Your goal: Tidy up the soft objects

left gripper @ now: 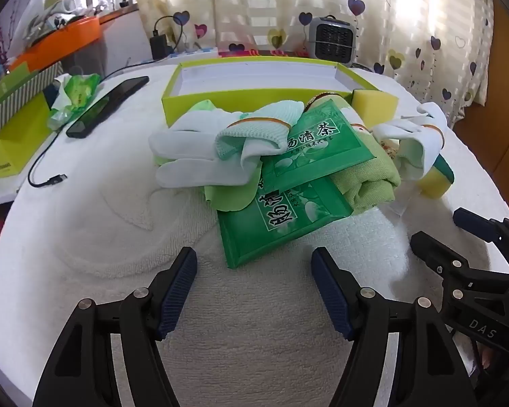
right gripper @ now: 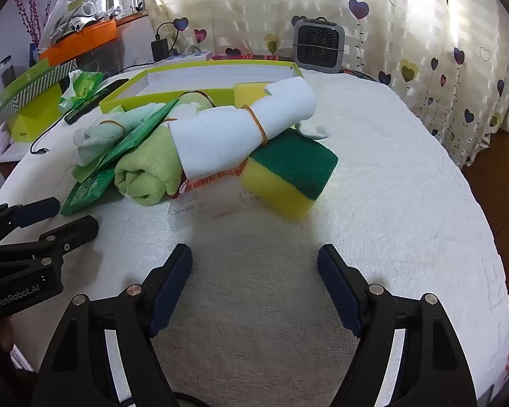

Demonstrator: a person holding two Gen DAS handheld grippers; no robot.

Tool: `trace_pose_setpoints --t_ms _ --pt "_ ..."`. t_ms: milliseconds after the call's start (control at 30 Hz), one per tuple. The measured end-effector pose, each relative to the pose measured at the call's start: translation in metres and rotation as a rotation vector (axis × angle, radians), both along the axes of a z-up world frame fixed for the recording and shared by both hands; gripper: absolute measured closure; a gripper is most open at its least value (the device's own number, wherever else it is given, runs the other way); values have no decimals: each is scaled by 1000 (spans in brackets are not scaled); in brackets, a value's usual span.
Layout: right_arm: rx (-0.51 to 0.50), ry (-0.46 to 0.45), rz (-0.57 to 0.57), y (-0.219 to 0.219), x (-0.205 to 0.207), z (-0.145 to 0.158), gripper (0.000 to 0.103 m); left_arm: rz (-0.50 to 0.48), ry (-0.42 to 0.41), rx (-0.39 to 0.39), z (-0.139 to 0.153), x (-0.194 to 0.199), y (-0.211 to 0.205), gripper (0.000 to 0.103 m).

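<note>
Two grippers hover over a white towelling surface (right gripper: 373, 176), both with jaws spread wide and nothing between them: the left gripper (left gripper: 254, 291) faces the pile's near edge, the right gripper (right gripper: 254, 288) faces its right end. The soft objects lie heaped just in front of an open lime-green box (left gripper: 220, 96), apparently the destination. Visible are white gloves (left gripper: 193, 156), a banded white roll (right gripper: 234, 132) resting on a rolled green cloth (right gripper: 149, 176), a yellow sponge with green scouring face (right gripper: 288, 179), a plain yellow sponge (left gripper: 375, 100) beside the box, and two green tea packets (left gripper: 288, 224).

Handling, as judged: all items look light. The sponges should compress and spring back; grip across the yellow flanks. The rolls likely yield and may unroll; take them mid-length, near the rubber band. The packets look flat and slick, best pinched at a free edge.
</note>
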State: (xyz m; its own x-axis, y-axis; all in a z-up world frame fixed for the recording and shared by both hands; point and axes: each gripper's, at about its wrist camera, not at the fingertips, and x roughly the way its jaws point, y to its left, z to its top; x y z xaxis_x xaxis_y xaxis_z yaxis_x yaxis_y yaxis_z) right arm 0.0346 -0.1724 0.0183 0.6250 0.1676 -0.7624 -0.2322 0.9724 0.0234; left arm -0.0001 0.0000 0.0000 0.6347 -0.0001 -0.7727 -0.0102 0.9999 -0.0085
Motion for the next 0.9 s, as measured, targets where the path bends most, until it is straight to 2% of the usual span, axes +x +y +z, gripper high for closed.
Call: trace_pose_setpoints --t_ms 367,900 --pt "4 -1 -3 1 1 0 26 7 -18 33 0 -4 -11 32" --pt "5 1 -5 0 0 0 26 7 -30 21 -2 -5 -6 32"
